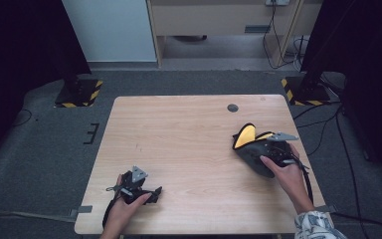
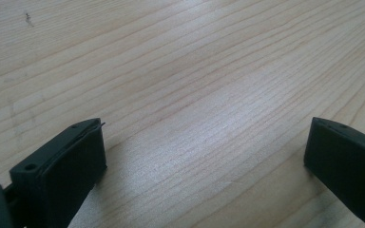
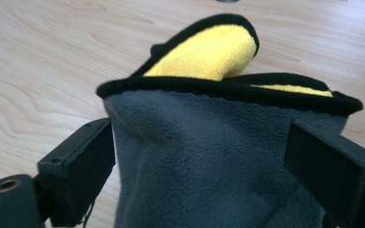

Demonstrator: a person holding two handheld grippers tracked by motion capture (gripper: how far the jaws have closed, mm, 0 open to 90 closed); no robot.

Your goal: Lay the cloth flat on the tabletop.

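A grey cloth [image 1: 249, 145] with black trim and a yellow inner side lies bunched on the right part of the wooden table [image 1: 179, 129]. One yellow flap of it stands up. My right gripper [image 1: 261, 152] reaches it from the right, held by a hand. In the right gripper view the cloth [image 3: 204, 161] fills the gap between the two wide-set jaws of the right gripper [image 3: 199, 137] and touches both; no squeeze shows. Near the front left edge my left gripper [image 1: 151, 191] rests on the table in the other hand. Its jaws stand wide over bare wood in the left gripper view [image 2: 204, 156].
A small dark round mark [image 1: 233, 107] sits near the table's far edge. Two stand bases with yellow-black stripes [image 1: 79, 93] [image 1: 303, 92] are on the floor beyond the far corners. Cables [image 1: 328, 124] run across the floor on the right.
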